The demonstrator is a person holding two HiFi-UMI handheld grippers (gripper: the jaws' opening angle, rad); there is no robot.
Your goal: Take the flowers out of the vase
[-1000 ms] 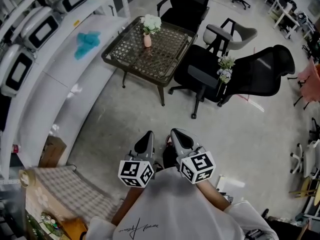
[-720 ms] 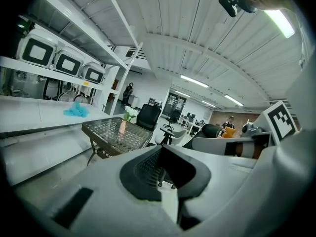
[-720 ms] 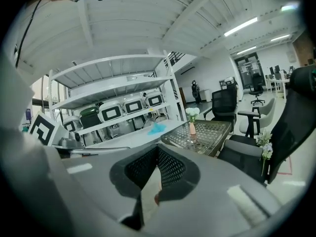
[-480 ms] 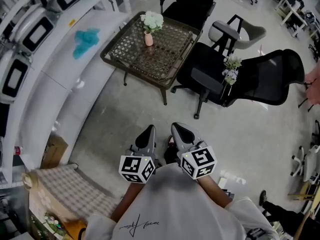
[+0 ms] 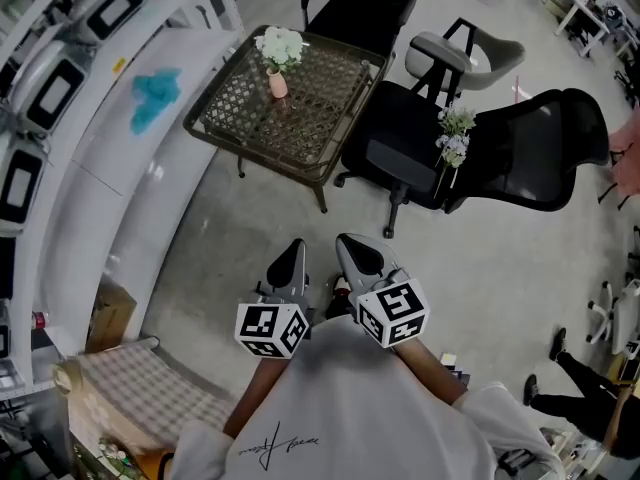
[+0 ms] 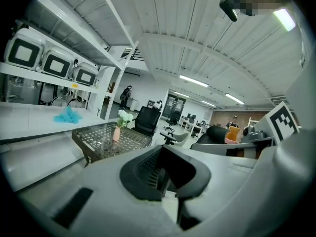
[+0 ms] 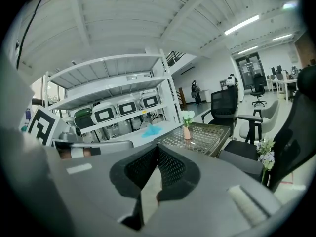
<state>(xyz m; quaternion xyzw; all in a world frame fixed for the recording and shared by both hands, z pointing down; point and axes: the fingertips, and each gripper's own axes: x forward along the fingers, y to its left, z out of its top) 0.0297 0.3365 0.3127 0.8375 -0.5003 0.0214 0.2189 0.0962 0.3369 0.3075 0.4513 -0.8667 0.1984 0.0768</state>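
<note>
White flowers (image 5: 278, 43) stand in a small pink vase (image 5: 277, 84) on a dark mesh-topped table (image 5: 300, 138), far ahead of me across the floor. The left gripper view shows the vase (image 6: 116, 134) and flowers (image 6: 124, 116) small in the distance; the right gripper view shows the same vase (image 7: 186, 133) and flowers (image 7: 186, 116). My left gripper (image 5: 290, 265) and right gripper (image 5: 355, 254) are held side by side near my body, both shut and empty, well short of the table. The left gripper's (image 6: 165, 174) and right gripper's (image 7: 157, 164) pads meet.
A second flower bunch (image 5: 453, 134) lies against a black office chair (image 5: 520, 153). Another black chair (image 5: 395, 138) and a grey one (image 5: 465, 53) stand right of the table. A white counter (image 5: 110, 158) with a blue cloth (image 5: 155, 93) runs along the left.
Both grippers have moved forward together toward the table, still shut. The table and chairs have shifted a little in the head view.
</note>
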